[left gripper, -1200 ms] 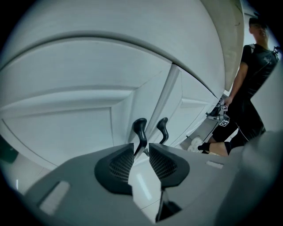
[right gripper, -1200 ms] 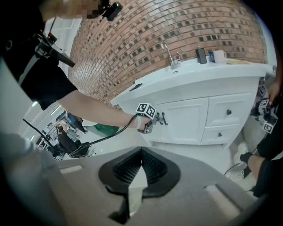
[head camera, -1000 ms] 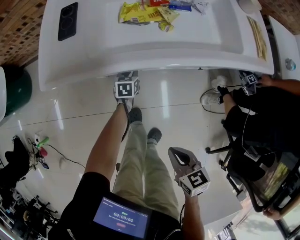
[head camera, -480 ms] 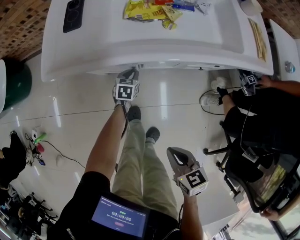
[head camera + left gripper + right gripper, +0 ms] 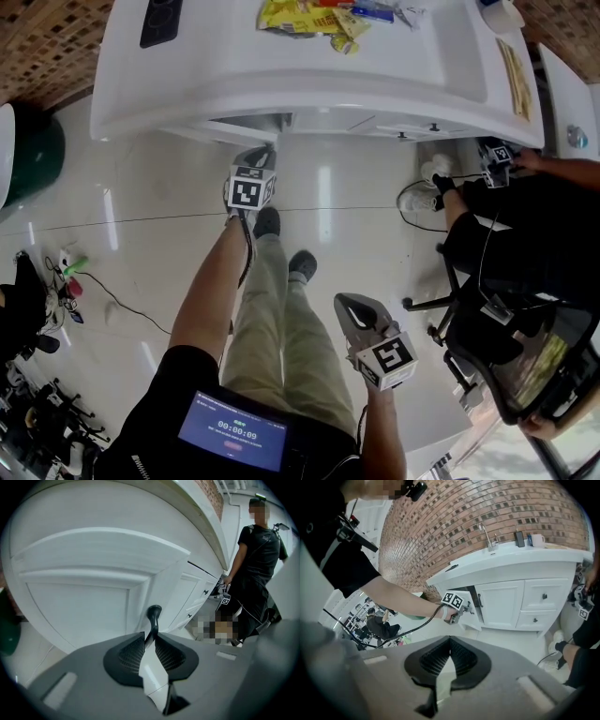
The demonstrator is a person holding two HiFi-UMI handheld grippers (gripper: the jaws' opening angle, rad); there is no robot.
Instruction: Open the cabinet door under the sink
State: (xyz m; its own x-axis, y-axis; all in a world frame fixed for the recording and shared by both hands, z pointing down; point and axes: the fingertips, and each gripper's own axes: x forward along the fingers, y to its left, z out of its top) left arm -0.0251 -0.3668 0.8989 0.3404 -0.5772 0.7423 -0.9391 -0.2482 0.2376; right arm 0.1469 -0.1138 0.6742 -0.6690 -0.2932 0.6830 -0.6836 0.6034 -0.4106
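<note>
Pinching the slim black handle [image 5: 153,616], your left gripper [image 5: 151,637] has its ribbed fingers [image 5: 132,652] clamped on the stem, though they've just eased a touch wider. That handle sits on the white panelled cabinet door [image 5: 79,606], standing ajar under the glossy white counter [image 5: 281,75]. Your right gripper [image 5: 449,640] hangs empty, fingers pressed together. Another person in black [image 5: 525,234] crowds the shiny tiled floor [image 5: 356,187] on the right.
</note>
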